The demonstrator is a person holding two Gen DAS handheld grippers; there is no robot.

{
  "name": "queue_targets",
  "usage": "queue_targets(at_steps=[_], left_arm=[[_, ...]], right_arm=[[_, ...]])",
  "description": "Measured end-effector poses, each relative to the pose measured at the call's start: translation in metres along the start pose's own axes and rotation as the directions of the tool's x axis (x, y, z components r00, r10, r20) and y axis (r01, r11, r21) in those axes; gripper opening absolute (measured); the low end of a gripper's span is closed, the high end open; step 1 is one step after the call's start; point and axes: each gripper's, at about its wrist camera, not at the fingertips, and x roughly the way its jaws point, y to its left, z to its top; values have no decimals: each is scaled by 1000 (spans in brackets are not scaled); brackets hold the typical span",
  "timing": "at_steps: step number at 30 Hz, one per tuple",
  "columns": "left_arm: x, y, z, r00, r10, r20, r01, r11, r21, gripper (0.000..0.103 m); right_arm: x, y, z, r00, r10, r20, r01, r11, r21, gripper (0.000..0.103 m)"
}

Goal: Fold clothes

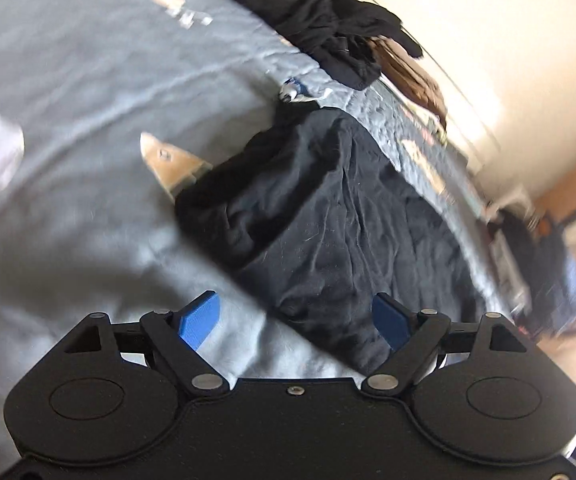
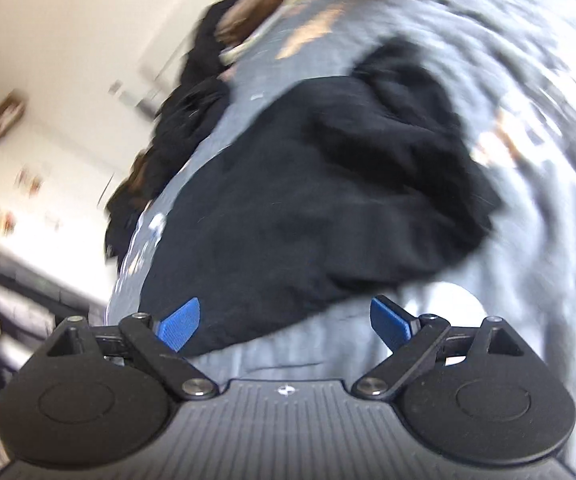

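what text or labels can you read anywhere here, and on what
None can be read.
Pale marks on the grey bedspread: blurred, cannot tell if print or lettering.
Small tag by the black garment: too small to read.
Small emblem on the right gripper body: no letters legible.

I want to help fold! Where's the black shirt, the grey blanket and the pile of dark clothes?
black shirt (image 1: 328, 208): left wrist view, its crumpled middle.
grey blanket (image 1: 88, 80): left wrist view, bare part.
pile of dark clothes (image 1: 320, 20): left wrist view, its middle.

Grey quilted bedspread (image 1: 88, 80); sunlit cream wall (image 1: 508, 20).
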Motion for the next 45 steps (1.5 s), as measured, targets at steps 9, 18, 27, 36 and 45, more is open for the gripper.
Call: queue_targets(at_steps=[9,18,27,36,45], left_arm=[[19,17,4,998,-17,67,22,997,-79,82],[36,11,7,991,-64,114,72,995,-67,76],[51,11,9,986,-100,134,112,990,-83,58],[61,8,11,988,-73,133,84,993,-79,57],[51,14,11,989,-105,106,119,984,-133,23]], right_arm=[[24,-36,8,999,-11,46,4,987,158,92],[39,-41,10,990,10,144,-36,984,175,95],[49,-38,19,979,32,200,-66,984,165,96],[57,-30,20,980,-18,201,-7,992,125,94],[48,-28,25,976,-11,217,-28,984,176,5]])
